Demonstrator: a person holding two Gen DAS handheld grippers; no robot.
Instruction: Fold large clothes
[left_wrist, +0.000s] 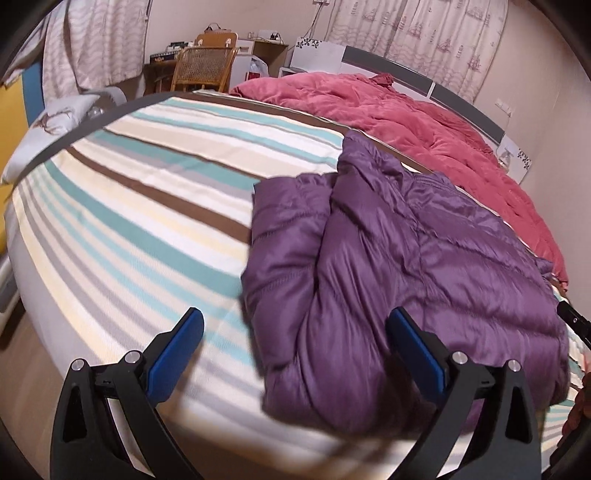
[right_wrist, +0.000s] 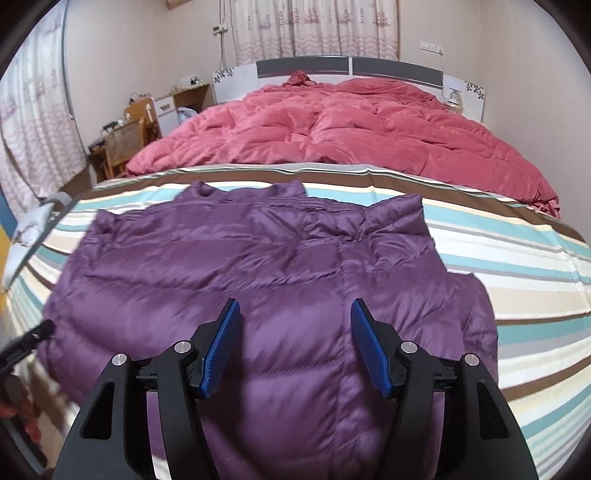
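A purple puffer jacket (left_wrist: 406, 258) lies flat on the striped bed sheet (left_wrist: 147, 206), collar toward the far side and one sleeve (left_wrist: 284, 221) folded over its body. My left gripper (left_wrist: 295, 317) hangs open above the jacket's left edge, its blue pads wide apart and touching no cloth. In the right wrist view the same jacket (right_wrist: 258, 266) fills the middle of the striped sheet (right_wrist: 517, 240). My right gripper (right_wrist: 295, 306) hovers open over the jacket's near half, with nothing pinched between its pads.
A crumpled red quilt (right_wrist: 332, 125) covers the far half of the bed below the headboard (right_wrist: 369, 68). A wicker chair (left_wrist: 203, 68) and a desk stand beyond the bed's left corner. A pale pillow (left_wrist: 48, 125) sits off the bed's left edge. Curtains hang on the walls.
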